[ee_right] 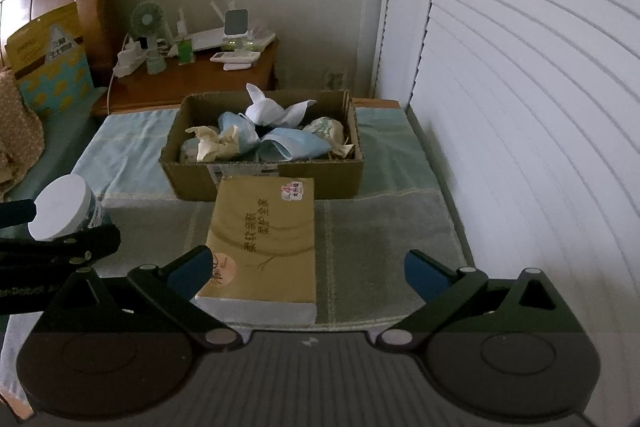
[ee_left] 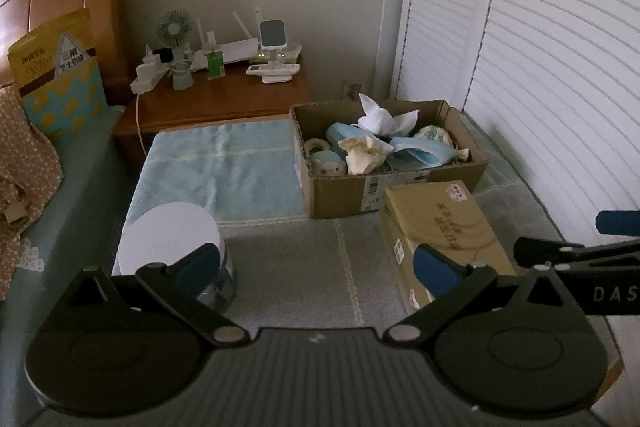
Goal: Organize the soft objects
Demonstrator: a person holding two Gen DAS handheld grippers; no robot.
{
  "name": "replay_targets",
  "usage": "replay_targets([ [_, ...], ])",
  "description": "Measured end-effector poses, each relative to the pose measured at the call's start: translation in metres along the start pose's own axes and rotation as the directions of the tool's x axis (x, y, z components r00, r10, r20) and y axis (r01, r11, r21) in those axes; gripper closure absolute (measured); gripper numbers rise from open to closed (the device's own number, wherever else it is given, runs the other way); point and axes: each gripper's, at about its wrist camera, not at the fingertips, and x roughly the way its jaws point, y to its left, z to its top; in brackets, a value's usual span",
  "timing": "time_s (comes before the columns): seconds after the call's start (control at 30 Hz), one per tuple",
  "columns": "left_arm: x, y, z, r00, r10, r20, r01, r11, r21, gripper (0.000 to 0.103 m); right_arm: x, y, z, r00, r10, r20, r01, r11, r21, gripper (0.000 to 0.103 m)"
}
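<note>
Nearest, at the bottom of each wrist view, both tools stood with jaws spread wide and nothing between them. The left gripper (ee_left: 318, 263) hung over the grey towel (ee_left: 304, 267), with a white-lidded jar (ee_left: 172, 239) just beyond its left finger at lower left of the frame. The right gripper (ee_right: 308, 267) hung over the near end of a tan tissue box (ee_right: 264, 239), which lay flat on the towel with its long axis running away from the camera toward the frame's centre.

Beyond that box, touching or just past its far end, sat the open cardboard box (ee_right: 264, 179), its long axis across the frame. It held the soft things: a crumpled cream paper wad (ee_right: 216, 143) at its left, blue face masks (ee_right: 292, 147) in the middle, a white cloth (ee_right: 272, 111) poking up behind them, and a patterned bundle (ee_right: 324, 127) at its right. What else lay deeper inside was too dark to tell.

In the right wrist view the carton lay almost straight ahead; in the left wrist view it sat upper right of centre, off the tool's line. By that, the right gripper looked better placed for a forward reach, over the tissue box.

Farthest, a wooden nightstand (ee_left: 224, 99) with a small fan (ee_left: 174, 27) stood against the wall in the upper left.
</note>
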Motion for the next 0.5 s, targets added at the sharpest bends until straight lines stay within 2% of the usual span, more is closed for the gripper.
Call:
replay_targets([
  [0.5,-0.0057,-0.0017,0.0013,1.0,0.003,0.012,-0.003,1.0,-0.001,0.001,-0.0065,-0.002,0.0002,1.0,-0.011,0.02,0.011,1.0,0.003,0.0],
])
